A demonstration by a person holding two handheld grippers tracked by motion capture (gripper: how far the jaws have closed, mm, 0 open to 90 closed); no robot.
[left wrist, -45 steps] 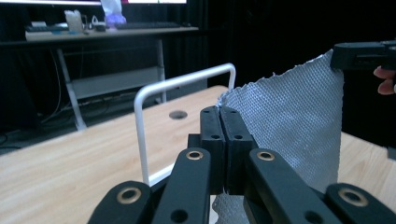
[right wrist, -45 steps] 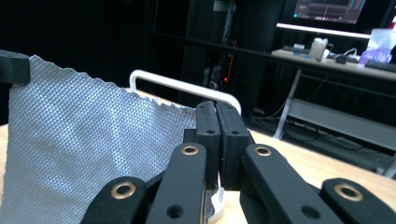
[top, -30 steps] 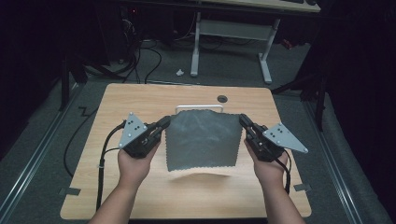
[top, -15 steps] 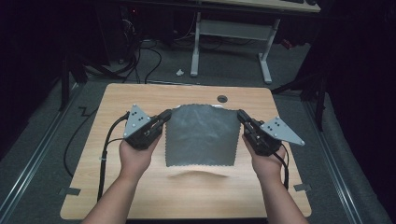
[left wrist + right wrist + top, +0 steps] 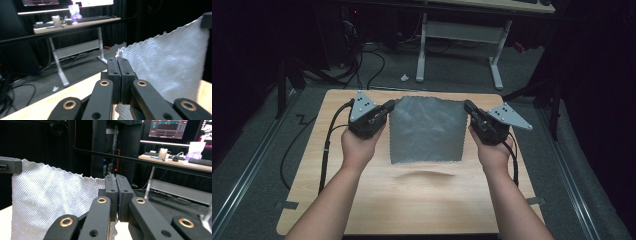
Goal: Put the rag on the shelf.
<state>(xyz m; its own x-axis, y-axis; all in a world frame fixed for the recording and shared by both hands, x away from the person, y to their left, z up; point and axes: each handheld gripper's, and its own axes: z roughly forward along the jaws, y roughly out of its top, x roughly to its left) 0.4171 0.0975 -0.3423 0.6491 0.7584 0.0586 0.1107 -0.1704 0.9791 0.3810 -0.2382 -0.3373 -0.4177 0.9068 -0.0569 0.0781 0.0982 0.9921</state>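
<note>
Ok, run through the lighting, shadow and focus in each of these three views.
High view: lit table, dark surroundings, the grey cloth casts a soft shadow on the wood below its hanging edge. Left gripper view: cloth weave fairly sharp, far desk soft. Right gripper view: dark room, bright monitor, jaws in focus.

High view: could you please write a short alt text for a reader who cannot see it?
A person holds a grey cloth stretched above a wooden table, the left claw and the right claw each shut on a top corner. The cloth's lower edge hangs free, its shadow falling on the tabletop.
</note>
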